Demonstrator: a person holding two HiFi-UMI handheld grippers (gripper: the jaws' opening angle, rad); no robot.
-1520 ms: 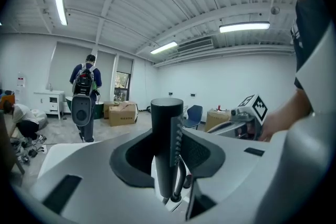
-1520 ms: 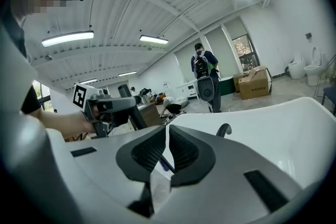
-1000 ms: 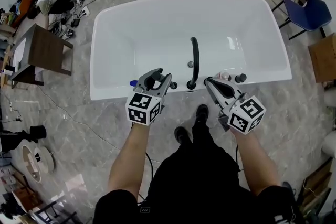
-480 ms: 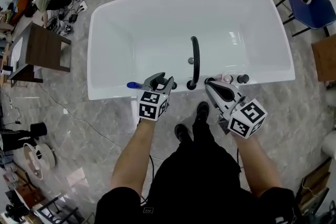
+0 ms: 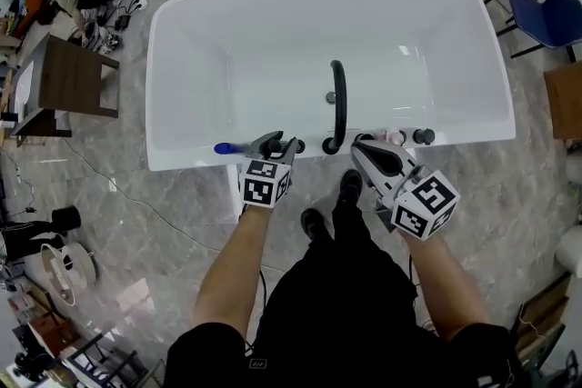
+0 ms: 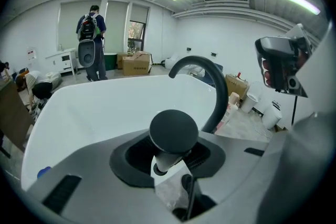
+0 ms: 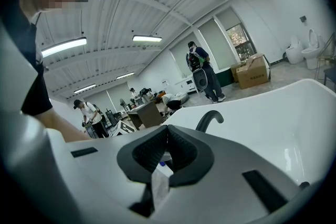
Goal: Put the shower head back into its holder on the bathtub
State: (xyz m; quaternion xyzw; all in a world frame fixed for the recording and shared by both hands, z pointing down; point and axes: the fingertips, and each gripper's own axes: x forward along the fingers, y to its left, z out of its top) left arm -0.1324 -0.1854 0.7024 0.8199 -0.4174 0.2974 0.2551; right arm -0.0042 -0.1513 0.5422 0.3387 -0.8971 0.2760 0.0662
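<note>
My left gripper (image 5: 276,144) is shut on the shower head (image 6: 174,132), a round black head on a white stem that stands up between the jaws, with a thin dark hose below it. The gripper's tips are at the near rim of the white bathtub (image 5: 182,161), just left of a small black fitting (image 5: 298,145). The holder itself I cannot make out. The black arched faucet (image 5: 337,104) rises from the rim between my hands. My right gripper (image 5: 362,146) is shut and empty, held near the rim right of the faucet base.
Two round knobs (image 5: 419,136) sit on the rim at the right, and a small blue object (image 5: 225,148) lies on it at the left. A wooden table (image 5: 77,86) stands left of the tub, a blue chair (image 5: 546,18) right. A person with a backpack (image 6: 90,42) stands beyond.
My left gripper has sunk with the shower head from above the rim down to it. The right gripper has stayed beside the faucet base, only slightly lower.
</note>
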